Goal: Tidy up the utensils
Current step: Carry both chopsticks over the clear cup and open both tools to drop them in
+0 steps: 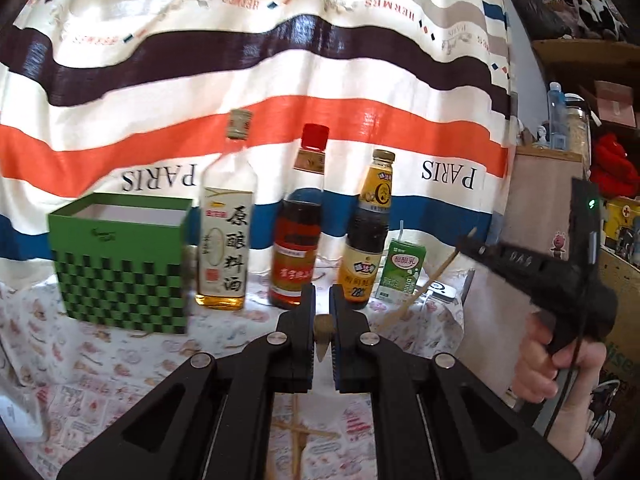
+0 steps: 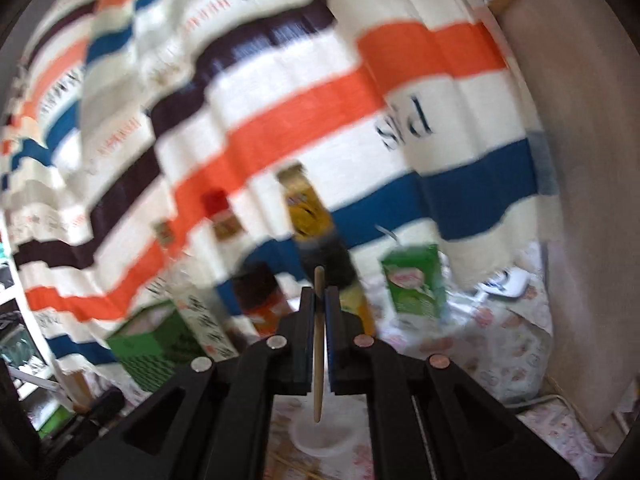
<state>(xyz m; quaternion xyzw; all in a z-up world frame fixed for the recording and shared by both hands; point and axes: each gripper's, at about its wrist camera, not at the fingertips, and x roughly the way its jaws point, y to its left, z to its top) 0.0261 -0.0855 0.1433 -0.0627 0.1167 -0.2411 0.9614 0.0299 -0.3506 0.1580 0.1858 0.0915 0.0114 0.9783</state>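
While both grippers are clamped on wooden utensils and lifted off the table, the step in hand looks like the carry toward a container. The left gripper (image 1: 322, 312) has its jaws pressed together on a short wooden piece (image 1: 322, 334) — which kind of utensil it is I cannot tell. The right gripper (image 2: 319, 312) pinches a thin wooden stick (image 2: 318, 344), which stands nearly upright between its jaws; in the left view it slants out of that gripper, held by a hand (image 1: 554, 364).

My guess is that the green checkered box (image 1: 122, 264), open at the top and standing at the left end of the row, is where they go. The next move would then call for swinging each utensil over the rim, tipping it end-down and only then letting go.

Three bottles — a pale one (image 1: 226, 216), a red-capped one (image 1: 298, 220) and a dark one (image 1: 368, 232) — stand just beside the box, with a green drink carton (image 1: 402, 272) further right. The pale bottle stands closest and could be knocked. More sticks (image 1: 296, 436) lie on the patterned tablecloth (image 1: 100, 372) below.
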